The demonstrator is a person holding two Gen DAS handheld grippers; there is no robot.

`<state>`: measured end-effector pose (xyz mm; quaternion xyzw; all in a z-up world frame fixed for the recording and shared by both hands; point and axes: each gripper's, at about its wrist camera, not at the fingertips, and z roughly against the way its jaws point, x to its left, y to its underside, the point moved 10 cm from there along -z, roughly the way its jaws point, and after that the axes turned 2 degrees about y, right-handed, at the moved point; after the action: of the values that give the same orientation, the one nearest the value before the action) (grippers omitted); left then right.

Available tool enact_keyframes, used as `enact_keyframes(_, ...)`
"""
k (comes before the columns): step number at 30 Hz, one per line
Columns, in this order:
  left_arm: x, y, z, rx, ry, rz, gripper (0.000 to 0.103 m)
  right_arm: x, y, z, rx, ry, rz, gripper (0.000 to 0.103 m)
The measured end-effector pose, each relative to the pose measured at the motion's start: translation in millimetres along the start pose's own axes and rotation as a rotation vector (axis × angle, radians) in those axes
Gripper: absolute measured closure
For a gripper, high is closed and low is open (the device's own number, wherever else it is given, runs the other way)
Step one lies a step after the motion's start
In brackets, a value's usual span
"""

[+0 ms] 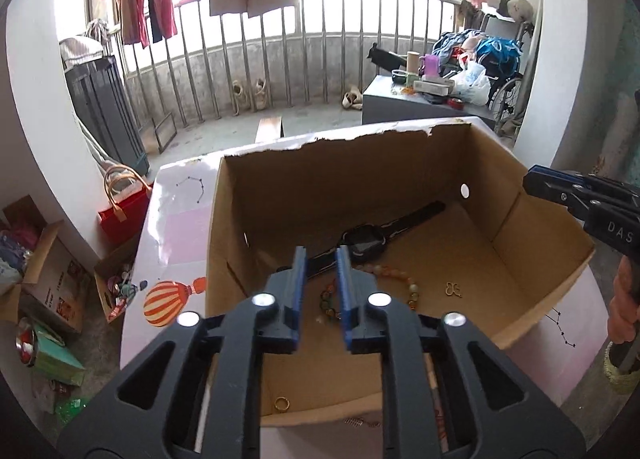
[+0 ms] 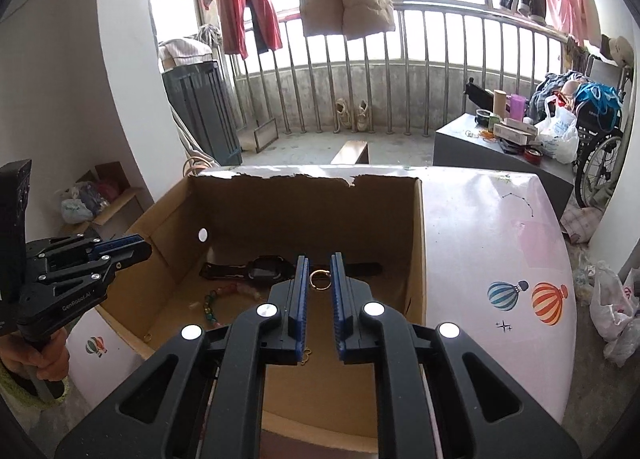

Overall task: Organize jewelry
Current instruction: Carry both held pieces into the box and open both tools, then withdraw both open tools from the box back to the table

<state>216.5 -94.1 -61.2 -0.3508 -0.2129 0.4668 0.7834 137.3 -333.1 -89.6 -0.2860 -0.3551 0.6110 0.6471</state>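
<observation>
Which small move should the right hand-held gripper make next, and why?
Probably lower the right hand-held gripper a little into the cardboard box and open it. A gold ring looks pinched between its jaws, and the watch and bead bracelet already lie inside the box.

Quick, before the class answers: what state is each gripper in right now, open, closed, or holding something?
Left gripper: slightly open, holding nothing.
Right gripper: closed on a thin gold ring held at its tips.
</observation>
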Motion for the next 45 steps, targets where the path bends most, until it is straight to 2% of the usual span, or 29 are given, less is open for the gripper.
enact_keyframes(2, 3, 1, -3, 0.002, -0.007, 0.013, 0.073, -3, 1, -2, 0.011, 0.002, -0.019, 0.088)
enact_keyframes(4, 4, 1, -1, -0.006, -0.001, 0.024, 0.069, -8, 0, 2, -0.001, 0.009, -0.035, 0.076)
enact_keyframes(5, 4, 1, 1, -0.013, 0.005, 0.031, 0.065, -8, -1, 5, -0.011, 0.009, -0.039, 0.073)
enact_keyframes(7, 6, 1, 5, -0.025, 0.007, 0.037, 0.062, -9, -3, 13, -0.035, 0.011, -0.044, 0.065)
enact_keyframes(12, 10, -3, 24, -0.073, 0.011, 0.05, 0.062, -17, -3, 32, -0.068, 0.01, -0.071, 0.064)
enact_keyframes(17, 14, 1, 61, -0.141, 0.017, 0.069, 0.062, -23, 4, 62, -0.115, -0.025, -0.098, 0.064)
enact_keyframes(21, 24, 21, 87, -0.158, 0.019, 0.099, 0.061, -22, 27, 89, -0.128, -0.068, -0.094, 0.064)
enact_keyframes(27, 37, 62, 103, -0.118, 0.034, 0.166, 0.061, -15, 76, 103, -0.073, -0.092, -0.096, 0.064)
enact_keyframes(34, 20, 103, 84, -0.052, 0.097, 0.164, 0.061, 0, 119, 78, 0.014, -0.1, -0.12, 0.064)
enact_keyframes(40, -18, 138, 35, 0.05, 0.137, 0.085, 0.061, 17, 134, 46, 0.051, -0.106, -0.09, 0.064)
enact_keyframes(45, -24, 144, 12, 0.071, 0.131, 0.085, 0.061, 26, 139, 35, 0.07, -0.123, -0.095, 0.064)
